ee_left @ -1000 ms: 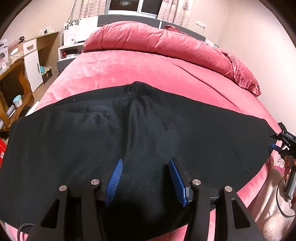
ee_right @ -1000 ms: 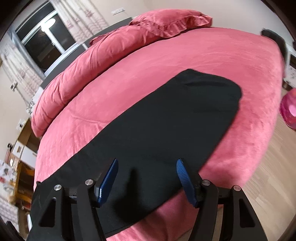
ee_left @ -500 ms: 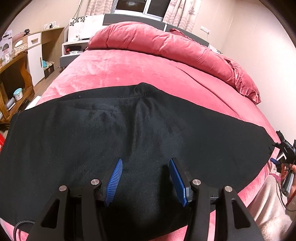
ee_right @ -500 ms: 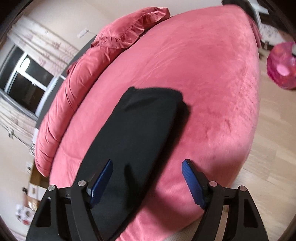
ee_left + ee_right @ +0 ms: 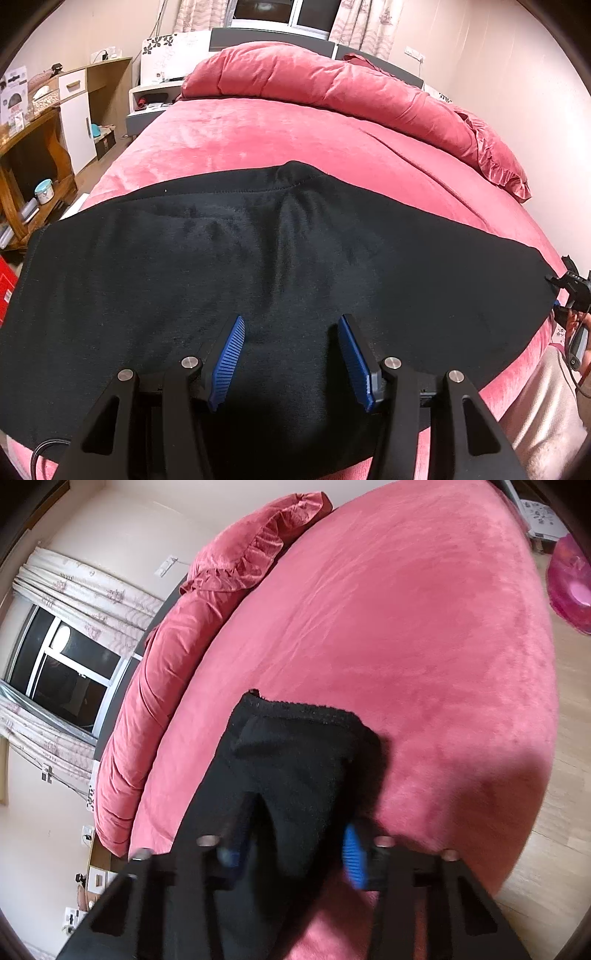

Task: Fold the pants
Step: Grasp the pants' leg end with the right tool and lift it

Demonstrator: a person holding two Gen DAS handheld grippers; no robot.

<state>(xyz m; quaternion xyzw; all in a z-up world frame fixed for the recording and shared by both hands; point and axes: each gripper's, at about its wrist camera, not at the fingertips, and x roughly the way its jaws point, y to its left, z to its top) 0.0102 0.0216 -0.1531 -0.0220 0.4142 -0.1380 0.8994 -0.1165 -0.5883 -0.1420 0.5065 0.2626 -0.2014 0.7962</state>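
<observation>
We hover the gaping left tongs (image 5: 290, 360) over black pants (image 5: 258, 258) on the bed (image 5: 295, 140); right tongs (image 5: 291, 853), also parted, straddle the hem, next pinching it for folding.

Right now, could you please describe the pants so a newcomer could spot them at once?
Start at the large bed with its pink velvety cover. Across its near end, a flat dark garment lies spread: the pants. They are the only black thing on the pink bedding.

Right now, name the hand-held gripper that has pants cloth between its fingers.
The right hand-held gripper: the pants leg end lies between its fingers. The left hovers open above.
</observation>
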